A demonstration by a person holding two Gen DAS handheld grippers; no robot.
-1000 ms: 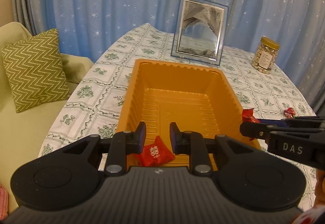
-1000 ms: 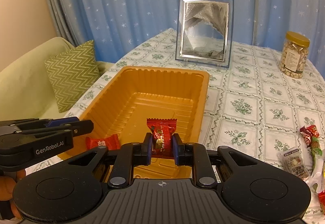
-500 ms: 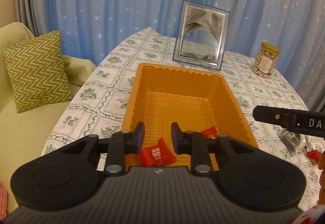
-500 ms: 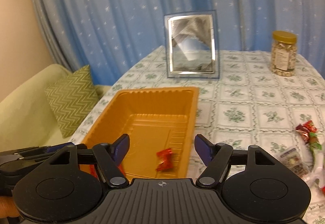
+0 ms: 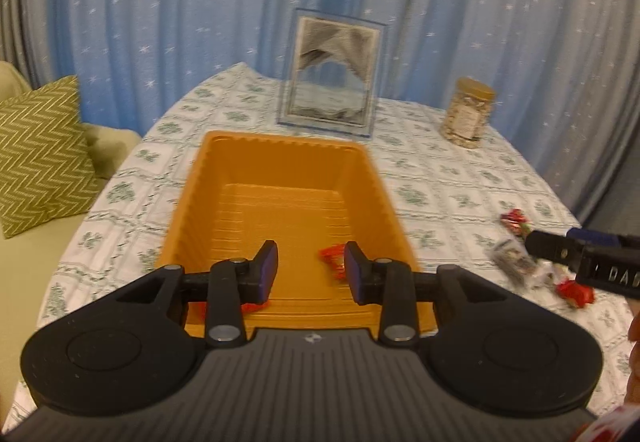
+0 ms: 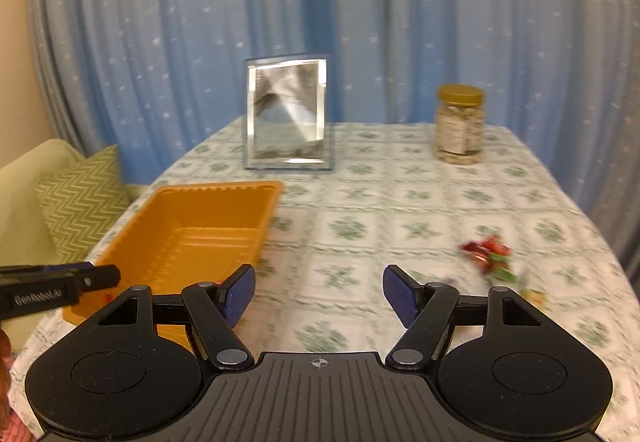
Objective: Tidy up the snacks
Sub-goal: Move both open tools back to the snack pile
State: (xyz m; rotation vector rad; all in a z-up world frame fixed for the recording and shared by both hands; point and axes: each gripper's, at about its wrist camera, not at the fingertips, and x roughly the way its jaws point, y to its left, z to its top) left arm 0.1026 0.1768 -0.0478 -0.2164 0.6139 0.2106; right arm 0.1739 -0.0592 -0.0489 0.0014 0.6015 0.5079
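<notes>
Snacks lie in two places on the round table with its green-flowered white cloth (image 6: 420,201). Inside the rectangular orange plastic tray (image 5: 280,165) a red-wrapped candy (image 5: 332,260) rests on the ribbed floor near the front wall, and a second red packet (image 5: 250,308) shows only as a sliver behind the left gripper's finger, so its shape is hard to make out. The left gripper (image 5: 310,270) hangs over the tray's near end; its jaws are opening, a modest gap between the blue pads, nothing pinched. The right gripper (image 6: 318,292) hovers over bare cloth just to the right of the tray, jaws spread wide and empty. Loose sweets (image 6: 486,252) in red and green wrappers sit blurred on the cloth ahead and to its right, well apart from the tray. At the table's far side stand a glass-framed picture (image 6: 286,113) and a gold-lidded clear jar (image 6: 459,125) before a blue star-printed curtain (image 6: 320,1).
</notes>
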